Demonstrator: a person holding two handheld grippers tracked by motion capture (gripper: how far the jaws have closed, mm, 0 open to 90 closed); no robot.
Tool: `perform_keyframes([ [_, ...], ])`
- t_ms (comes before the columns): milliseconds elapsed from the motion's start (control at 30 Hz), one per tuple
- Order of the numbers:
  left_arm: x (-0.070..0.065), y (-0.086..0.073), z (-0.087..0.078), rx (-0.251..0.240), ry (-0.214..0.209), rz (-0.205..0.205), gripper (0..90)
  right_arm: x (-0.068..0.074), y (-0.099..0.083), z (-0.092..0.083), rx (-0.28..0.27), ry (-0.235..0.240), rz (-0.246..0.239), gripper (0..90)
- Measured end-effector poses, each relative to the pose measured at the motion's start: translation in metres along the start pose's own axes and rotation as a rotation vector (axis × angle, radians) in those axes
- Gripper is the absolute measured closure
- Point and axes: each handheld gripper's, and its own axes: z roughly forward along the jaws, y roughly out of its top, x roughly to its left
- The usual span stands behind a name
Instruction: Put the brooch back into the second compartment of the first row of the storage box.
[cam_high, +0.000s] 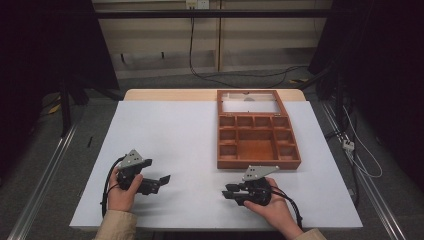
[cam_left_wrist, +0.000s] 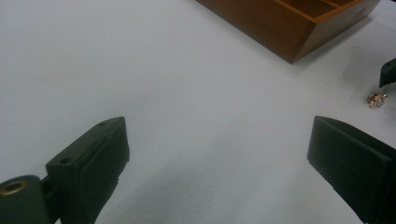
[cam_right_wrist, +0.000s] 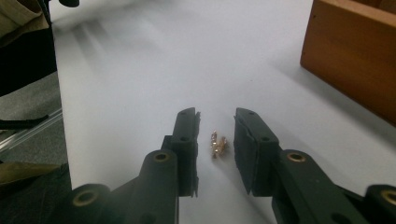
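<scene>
A: High view first. White matte table top (cam_high: 165, 135), flat and rectangular. Brown wooden box (cam_high: 257, 142) sits right of centre toward the far edge, split into small square compartments round one larger middle bay, all bare wood. Its lid, a wooden frame with a clear pane, lies folded back flat behind it.

B: Grippers?

A: Left gripper (cam_high: 161, 181) near the front left, black plastic body with a grey three-cornered plate on top, pointing right. Right gripper (cam_high: 227, 192) near the front, just in front of the box, pointing left. Jaw gap is too small to read from up here.

B: Left gripper view?

A: Two black blocky jaws with flat matte pads, spread wide, bare table between them, nothing touched. Box corner at upper right. A small gold trinket (cam_left_wrist: 376, 99) lies on the table at the right edge, with a black jaw tip of the other gripper just above it.

B: Right gripper view?

A: Jaws close together with a narrow gap, not clamped. The trinket (cam_right_wrist: 217, 143) is between the pads, lying on the table: tiny, shiny, knobbly, looks like metal. I see a sliver of space each side, so no pad contact. Smooth box wall at upper right, well clear of the jaws. Nothing blocks the trinket.
</scene>
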Motion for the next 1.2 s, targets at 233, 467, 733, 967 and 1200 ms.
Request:
perform_keyframes([
  [233, 0.002, -0.001, -0.001, 0.0, -0.003, -0.006, 5.4, -0.001, 0.0, 0.008, 0.031, -0.011, 0.012, 76.6],
  [467, 0.002, -0.005, -0.004, 0.007, -0.013, -0.002, 5.4, 0.005, 0.001, 0.015, 0.069, -0.018, -0.025, 79.5],
  [733, 0.005, -0.009, -0.005, 0.007, -0.01, -0.017, 5.3, 0.002, 0.001, 0.015, 0.065, -0.006, 0.008, 81.7],
  [967, 0.005, -0.008, -0.005, 0.005, -0.006, -0.01, 5.4, -0.002, 0.002, 0.01, 0.051, 0.008, 0.031, 81.8],
  [1200, 0.004, -0.008, -0.004, 0.002, -0.012, -0.011, 5.4, -0.007, 0.006, -0.003, 0.021, 0.016, 0.047, 81.8],
])
